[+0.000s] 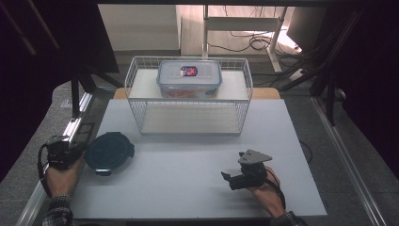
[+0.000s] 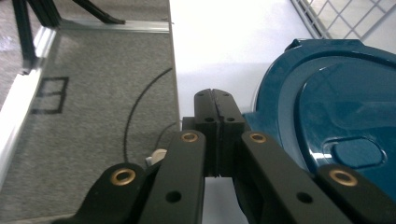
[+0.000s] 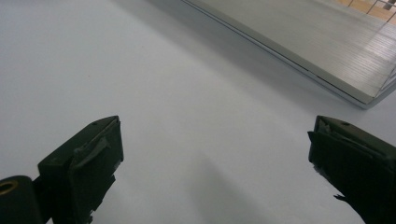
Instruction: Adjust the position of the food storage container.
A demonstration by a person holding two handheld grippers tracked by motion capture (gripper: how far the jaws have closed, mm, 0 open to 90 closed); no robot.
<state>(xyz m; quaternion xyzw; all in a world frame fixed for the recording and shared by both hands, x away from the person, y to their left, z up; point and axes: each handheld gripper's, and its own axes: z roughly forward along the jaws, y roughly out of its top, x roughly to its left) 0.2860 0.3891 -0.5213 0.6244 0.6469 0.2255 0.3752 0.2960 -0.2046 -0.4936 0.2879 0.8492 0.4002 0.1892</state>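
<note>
A dark teal round lid (image 1: pixel 109 151) lies flat near the left edge of the white table (image 1: pixel 188 160). My left gripper (image 1: pixel 74 149) sits just left of it, over the table's edge. In the left gripper view its jaws are pressed together with nothing between them (image 2: pixel 215 105), and the lid (image 2: pixel 336 102) lies beside them on the right, untouched by the tips. My right gripper (image 1: pixel 226 178) rests low at the front right, pointing left. Its jaws stand wide apart (image 3: pixel 215 158) over bare table. A clear box with a blue lid (image 1: pixel 189 77) sits on the upper shelf of a white wire rack (image 1: pixel 188 120).
The wire rack fills the back middle of the table, and its lower shelf (image 3: pixel 327 51) is bare. Grey matting (image 2: pixel 93 116) and an aluminium rail (image 1: pixel 70 127) run along the left side. Black frame posts (image 1: pixel 75 94) stand at the back left and right.
</note>
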